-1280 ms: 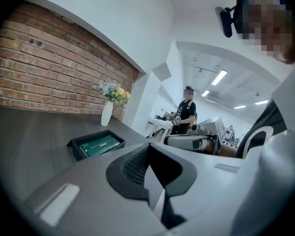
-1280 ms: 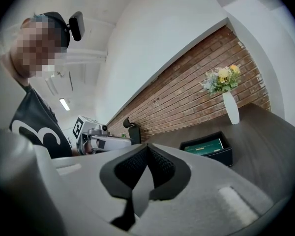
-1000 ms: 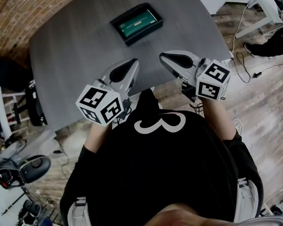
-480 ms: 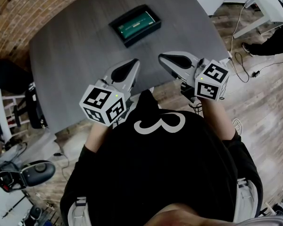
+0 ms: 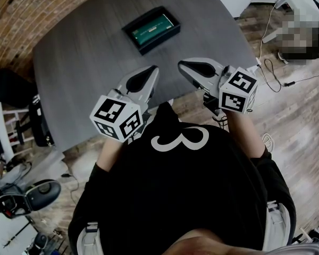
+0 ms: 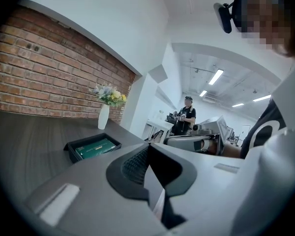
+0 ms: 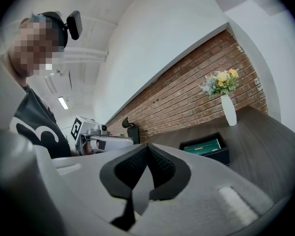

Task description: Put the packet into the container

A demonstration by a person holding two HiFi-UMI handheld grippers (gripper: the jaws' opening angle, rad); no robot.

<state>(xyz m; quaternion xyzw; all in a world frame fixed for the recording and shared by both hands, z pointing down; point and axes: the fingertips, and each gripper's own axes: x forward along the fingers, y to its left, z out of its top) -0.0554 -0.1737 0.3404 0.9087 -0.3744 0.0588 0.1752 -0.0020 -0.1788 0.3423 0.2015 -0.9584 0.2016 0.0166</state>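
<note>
A green packet (image 5: pixel 153 26) lies flat inside a black rectangular container (image 5: pixel 137 40) at the far middle of the grey table (image 5: pixel 85 68). The same packet (image 6: pixel 95 147) shows in the left gripper view, and the packet (image 7: pixel 203 146) sits in its container (image 7: pixel 221 156) in the right gripper view. My left gripper (image 5: pixel 153 69) hovers over the table's near edge, jaws shut with nothing between them. My right gripper (image 5: pixel 182 64) is level with it, a hand's width to the right, also shut and empty. Both are well short of the container.
A white vase with flowers (image 7: pixel 228 108) stands at the table's far edge by a brick wall (image 6: pixel 49 82). A person (image 6: pixel 185 114) stands in the background. Chairs and gear (image 5: pixel 21 193) sit on the wooden floor to the left, and cables (image 5: pixel 276 73) run to the right.
The left gripper has shifted slightly up and to the right; the right gripper and the packet in the container have stayed put.
</note>
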